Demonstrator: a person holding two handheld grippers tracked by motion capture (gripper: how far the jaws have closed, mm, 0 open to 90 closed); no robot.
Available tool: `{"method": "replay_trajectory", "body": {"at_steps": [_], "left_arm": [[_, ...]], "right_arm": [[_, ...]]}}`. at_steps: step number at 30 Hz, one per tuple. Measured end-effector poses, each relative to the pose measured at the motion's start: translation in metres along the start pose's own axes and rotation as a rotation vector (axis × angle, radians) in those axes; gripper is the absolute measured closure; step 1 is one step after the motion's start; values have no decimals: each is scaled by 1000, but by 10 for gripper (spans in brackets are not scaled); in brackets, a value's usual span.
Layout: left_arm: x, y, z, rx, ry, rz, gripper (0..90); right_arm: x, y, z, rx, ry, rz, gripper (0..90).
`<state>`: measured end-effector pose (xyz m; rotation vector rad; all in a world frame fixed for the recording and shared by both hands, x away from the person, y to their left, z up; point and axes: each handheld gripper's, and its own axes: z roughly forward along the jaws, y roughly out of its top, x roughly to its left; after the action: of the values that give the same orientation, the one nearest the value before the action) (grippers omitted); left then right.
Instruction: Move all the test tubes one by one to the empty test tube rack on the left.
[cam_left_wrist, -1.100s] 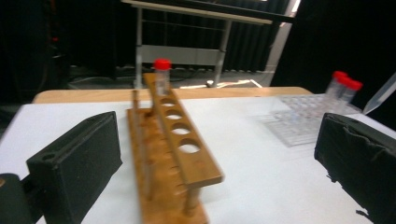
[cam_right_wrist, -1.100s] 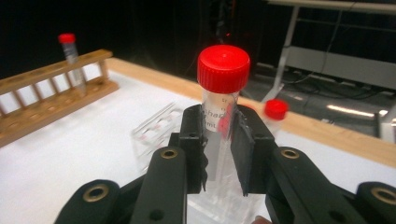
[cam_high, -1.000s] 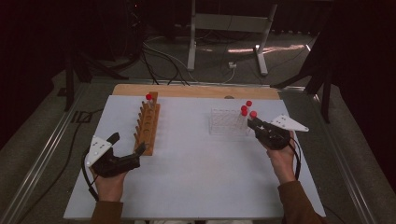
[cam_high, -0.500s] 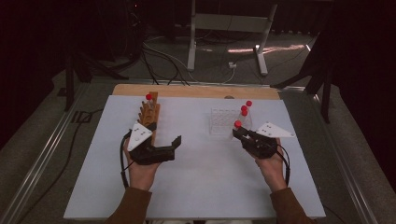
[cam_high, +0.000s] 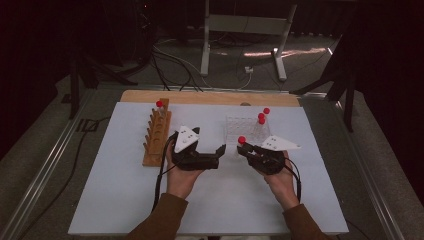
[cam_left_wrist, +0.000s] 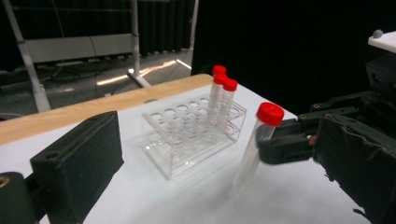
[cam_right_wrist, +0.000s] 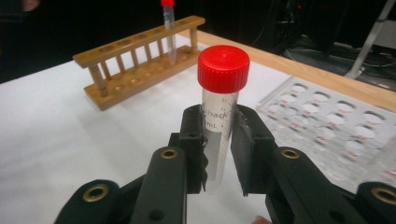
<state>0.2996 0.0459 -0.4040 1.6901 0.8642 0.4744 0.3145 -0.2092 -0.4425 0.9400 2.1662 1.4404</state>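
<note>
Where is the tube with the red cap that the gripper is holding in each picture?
High view: the held tube is mid-table, at the right gripper tip.
Left gripper view: the tube is right of centre.
Right gripper view: the tube is centre.
Shared landmark: clear rack.

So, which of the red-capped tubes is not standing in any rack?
The tube held in the right tongs, above the white table. The others stand in the clear rack or the wooden rack.
</note>
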Motion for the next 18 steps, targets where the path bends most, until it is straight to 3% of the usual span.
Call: {"method": "replay_trajectory", "body": {"at_steps": [8, 11, 12, 13, 14, 15, 16, 18], "left_arm": [[-11, -3, 20, 27, -7, 5, 113], [-13, -4, 24, 33, -37, 9, 246], [-14, -5, 26, 38, -46, 18, 246], [-15, -5, 28, 46, -49, 26, 331], [-16, -6, 29, 57, -57, 33, 331], [-17, -6, 31, 68, -62, 40, 426], [-17, -7, 33, 78, -63, 39, 426], [-17, -8, 36, 94, -76, 44, 511]], "right_arm": [[11, 1, 7, 19, 28, -21, 742], [15, 2, 8, 23, 41, -29, 742], [15, 2, 8, 23, 41, -29, 742], [17, 2, 9, 26, 45, -35, 742], [17, 2, 9, 26, 45, -35, 742], [18, 2, 10, 30, 50, -37, 742], [18, 2, 10, 30, 50, -37, 742], [19, 2, 11, 33, 52, -43, 742]]}}
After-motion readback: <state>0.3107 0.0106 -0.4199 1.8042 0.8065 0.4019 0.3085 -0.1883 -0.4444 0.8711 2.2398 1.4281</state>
